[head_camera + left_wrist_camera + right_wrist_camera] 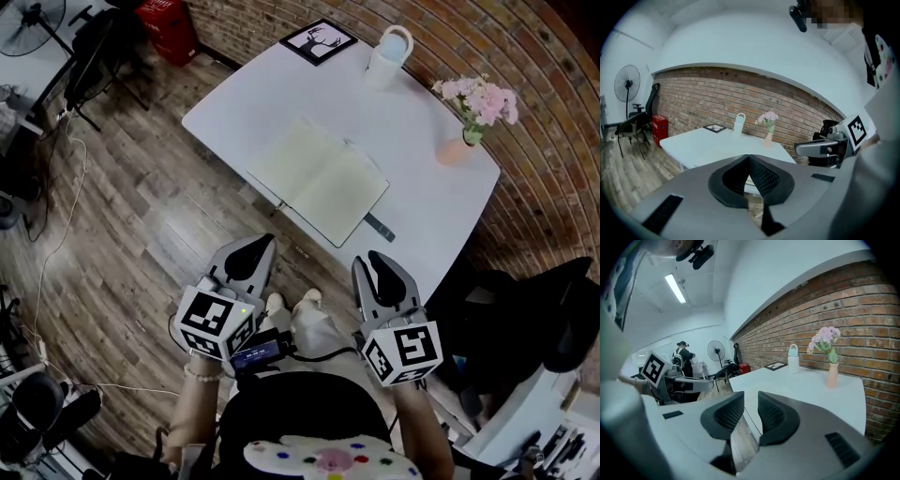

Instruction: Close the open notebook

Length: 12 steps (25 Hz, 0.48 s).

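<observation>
An open notebook (pixel 319 178) with blank cream pages lies flat near the front edge of the white table (pixel 427 211). Both grippers hang short of the table, over the wooden floor, and point toward the notebook. My left gripper (pixel 251 249) is below the notebook's left page; in the left gripper view its pads meet, so the left gripper (pixel 749 158) is shut and holds nothing. My right gripper (pixel 379 267) is below the notebook's right corner. A narrow gap shows between the pads of the right gripper (pixel 751 398), which is open with nothing in it.
At the back of the table stand a framed picture (pixel 319 40), a white bottle (pixel 388 54) and a vase of pink flowers (pixel 466 131). A dark strip (pixel 380 228) lies by the notebook's near corner. A black chair (pixel 530 309) stands right, a red box (pixel 169 28) far left.
</observation>
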Available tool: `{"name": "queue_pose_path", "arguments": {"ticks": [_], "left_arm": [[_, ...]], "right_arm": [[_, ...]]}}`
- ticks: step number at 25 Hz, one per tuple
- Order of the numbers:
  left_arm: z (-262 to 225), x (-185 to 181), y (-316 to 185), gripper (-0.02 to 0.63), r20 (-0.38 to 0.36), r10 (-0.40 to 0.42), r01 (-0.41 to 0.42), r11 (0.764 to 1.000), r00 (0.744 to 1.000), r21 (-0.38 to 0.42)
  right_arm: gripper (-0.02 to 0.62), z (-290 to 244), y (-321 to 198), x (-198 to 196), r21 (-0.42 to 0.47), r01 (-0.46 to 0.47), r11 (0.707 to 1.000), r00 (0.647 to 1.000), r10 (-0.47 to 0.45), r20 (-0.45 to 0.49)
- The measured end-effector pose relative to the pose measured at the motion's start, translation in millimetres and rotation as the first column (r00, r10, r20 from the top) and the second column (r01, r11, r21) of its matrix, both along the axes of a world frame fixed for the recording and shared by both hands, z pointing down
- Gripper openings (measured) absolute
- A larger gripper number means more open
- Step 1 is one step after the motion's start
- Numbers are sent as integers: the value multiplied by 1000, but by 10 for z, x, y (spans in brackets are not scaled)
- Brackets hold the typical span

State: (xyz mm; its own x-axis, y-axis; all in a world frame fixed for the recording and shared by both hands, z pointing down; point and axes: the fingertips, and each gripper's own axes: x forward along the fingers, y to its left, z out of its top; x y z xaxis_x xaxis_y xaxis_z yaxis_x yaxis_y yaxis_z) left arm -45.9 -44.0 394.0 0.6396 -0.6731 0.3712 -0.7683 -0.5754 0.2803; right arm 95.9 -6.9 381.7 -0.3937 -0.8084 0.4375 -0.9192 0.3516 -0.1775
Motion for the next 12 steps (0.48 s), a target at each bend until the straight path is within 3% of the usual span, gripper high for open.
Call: {"name": "queue_pose_path", "arguments": {"ticks": [12], "left_arm": [[613, 319, -100, 18, -196, -74, 22, 967, 978, -253]], "right_arm": [[46, 41, -43, 191, 58, 47, 997, 998, -44, -44]]}}
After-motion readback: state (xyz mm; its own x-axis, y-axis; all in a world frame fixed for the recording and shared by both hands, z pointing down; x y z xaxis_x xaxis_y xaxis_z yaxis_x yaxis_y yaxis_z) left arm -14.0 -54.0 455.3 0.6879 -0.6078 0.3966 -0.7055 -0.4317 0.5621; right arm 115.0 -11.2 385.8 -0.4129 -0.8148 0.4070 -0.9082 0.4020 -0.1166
